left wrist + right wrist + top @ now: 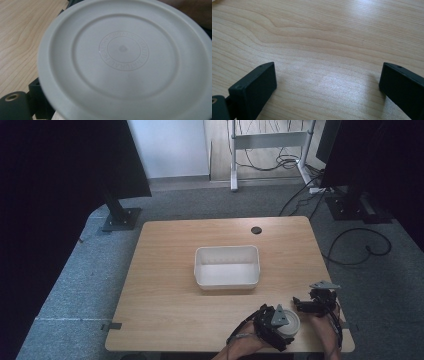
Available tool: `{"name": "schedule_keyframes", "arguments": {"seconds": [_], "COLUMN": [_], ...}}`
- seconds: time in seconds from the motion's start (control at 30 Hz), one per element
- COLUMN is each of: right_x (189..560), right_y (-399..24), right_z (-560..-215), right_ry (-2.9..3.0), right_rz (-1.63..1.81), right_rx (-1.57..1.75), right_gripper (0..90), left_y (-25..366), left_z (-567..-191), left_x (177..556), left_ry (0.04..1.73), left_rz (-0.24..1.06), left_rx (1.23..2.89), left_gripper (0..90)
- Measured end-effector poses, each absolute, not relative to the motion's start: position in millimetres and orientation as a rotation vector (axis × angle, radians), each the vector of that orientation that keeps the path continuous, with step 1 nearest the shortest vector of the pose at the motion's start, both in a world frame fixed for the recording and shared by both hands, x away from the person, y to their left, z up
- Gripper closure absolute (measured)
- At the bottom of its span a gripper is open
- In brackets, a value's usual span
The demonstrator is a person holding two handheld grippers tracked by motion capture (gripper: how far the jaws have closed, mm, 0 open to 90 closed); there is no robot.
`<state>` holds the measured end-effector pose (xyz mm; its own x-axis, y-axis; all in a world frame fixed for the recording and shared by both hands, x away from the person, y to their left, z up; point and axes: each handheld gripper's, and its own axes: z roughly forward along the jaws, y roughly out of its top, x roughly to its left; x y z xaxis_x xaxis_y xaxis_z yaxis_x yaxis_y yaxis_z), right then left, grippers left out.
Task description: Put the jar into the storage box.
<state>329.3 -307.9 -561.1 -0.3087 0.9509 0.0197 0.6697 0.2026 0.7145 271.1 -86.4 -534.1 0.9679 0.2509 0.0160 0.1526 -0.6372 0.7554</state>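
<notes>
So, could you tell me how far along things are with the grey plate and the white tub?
Nothing looks finished yet: the white tub at mid-table is empty. In hand is the grey plate, right up against the left gripper at the near edge; whether its jaws grip it cannot be told. The right gripper is open over bare table. If the plate belongs in the tub, that move remains.

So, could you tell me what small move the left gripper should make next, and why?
Probably carry the round white lid forward towards the white tub. The left gripper seems to hold the lid at the table's near edge, though its grip is hidden, while the tub sits open mid-table and the right gripper hangs open.
</notes>
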Motion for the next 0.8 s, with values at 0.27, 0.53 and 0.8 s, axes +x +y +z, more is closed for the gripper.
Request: {"name": "schedule_keyframes", "arguments": {"seconds": [0.27,0.53,0.8], "right_x": [330,330,330], "right_y": [-308,-308,-308], "right_z": [-561,-561,-561], "right_ry": [2.056,2.057,2.057], "right_rz": [0.883,0.884,0.883], "right_rx": [1.506,1.504,1.504], "right_gripper": [0.9,0.9,0.9], "left_y": [-88,-84,-80], "left_z": [-532,-521,-516], "left_x": [270,269,270], "left_ry": [0.319,0.307,0.304], "left_rz": [0.161,0.179,0.207], "left_rx": [2.279,2.271,2.271], "left_gripper": [9.7,9.7,9.8]}}
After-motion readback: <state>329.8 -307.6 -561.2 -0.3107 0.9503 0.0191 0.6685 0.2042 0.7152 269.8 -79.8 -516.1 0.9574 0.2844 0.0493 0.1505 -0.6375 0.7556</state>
